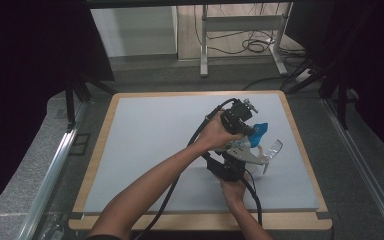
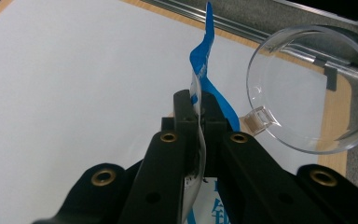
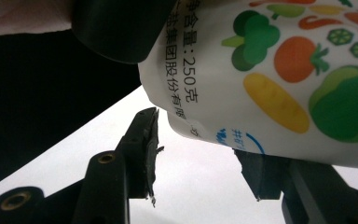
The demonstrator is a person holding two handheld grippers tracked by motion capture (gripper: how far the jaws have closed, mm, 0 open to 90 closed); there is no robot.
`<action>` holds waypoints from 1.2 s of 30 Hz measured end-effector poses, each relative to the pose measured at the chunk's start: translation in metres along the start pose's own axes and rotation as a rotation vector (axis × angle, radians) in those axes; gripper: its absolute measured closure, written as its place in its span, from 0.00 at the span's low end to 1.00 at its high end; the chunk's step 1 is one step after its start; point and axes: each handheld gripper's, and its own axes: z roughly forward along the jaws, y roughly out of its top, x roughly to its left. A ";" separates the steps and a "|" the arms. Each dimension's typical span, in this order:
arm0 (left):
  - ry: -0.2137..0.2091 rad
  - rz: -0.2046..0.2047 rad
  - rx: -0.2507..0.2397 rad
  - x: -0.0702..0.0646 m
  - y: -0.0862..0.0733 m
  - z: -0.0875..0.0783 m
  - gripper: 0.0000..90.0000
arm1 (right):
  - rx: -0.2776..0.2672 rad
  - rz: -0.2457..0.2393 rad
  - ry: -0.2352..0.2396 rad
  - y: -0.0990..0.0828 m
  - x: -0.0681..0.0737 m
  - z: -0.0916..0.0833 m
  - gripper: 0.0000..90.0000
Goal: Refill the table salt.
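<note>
Here, over the right part of the grey table (image 1: 145,150), a person holds two black grippers close together. The left gripper (image 1: 240,122) sits in the hand that reaches in from the left side. From its own camera, the left gripper (image 2: 200,109) has its two jaws pressed tight on the thin edge of a blue and white bag (image 2: 204,60). The bag edge stands up out of the jaws and bends a little at the top. From high up, the bag (image 1: 258,131) shows as a blue bit just past this gripper.

Just to the right of those jaws is a clear round cup (image 2: 307,88). It lies tipped so its open mouth faces the camera, and its small tab almost touches the bag. From above, the clear cup (image 1: 274,150) sits just to the right of both grippers, near the wooden edge of the table.

The right gripper (image 1: 228,169) is below the left one, in the hand that comes up from the bottom. From its camera, the right gripper (image 3: 198,158) has its jaws about half open. The bag (image 3: 279,70), with veggie pictures on it, hangs just above the gap. The right jaw is right under the bag, but I cannot tell if it touches. The left jaw is a little apart from it.
</note>
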 end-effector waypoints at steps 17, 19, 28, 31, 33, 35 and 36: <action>-0.001 0.004 0.006 -0.001 0.000 0.002 0.99 | -0.006 0.002 0.001 0.001 0.000 -0.001 0.57; 0.000 0.004 0.005 -0.002 0.000 0.002 0.99 | -0.007 0.001 0.002 0.001 0.000 -0.001 0.57; -0.001 0.004 0.004 -0.002 -0.001 0.002 0.99 | -0.007 -0.001 0.002 0.001 0.001 -0.001 0.57; -0.001 0.008 0.008 -0.002 -0.001 0.003 0.99 | -0.006 -0.001 0.003 0.001 0.000 -0.001 0.57; 0.000 0.010 0.010 -0.002 -0.001 0.003 0.99 | -0.005 -0.003 0.002 0.001 0.000 -0.001 0.57; -0.001 0.008 0.008 -0.002 -0.001 0.003 0.99 | -0.005 -0.004 0.002 0.001 0.000 -0.001 0.57; -0.001 0.009 0.008 -0.002 -0.001 0.003 0.99 | -0.006 -0.004 0.002 0.001 0.000 -0.001 0.57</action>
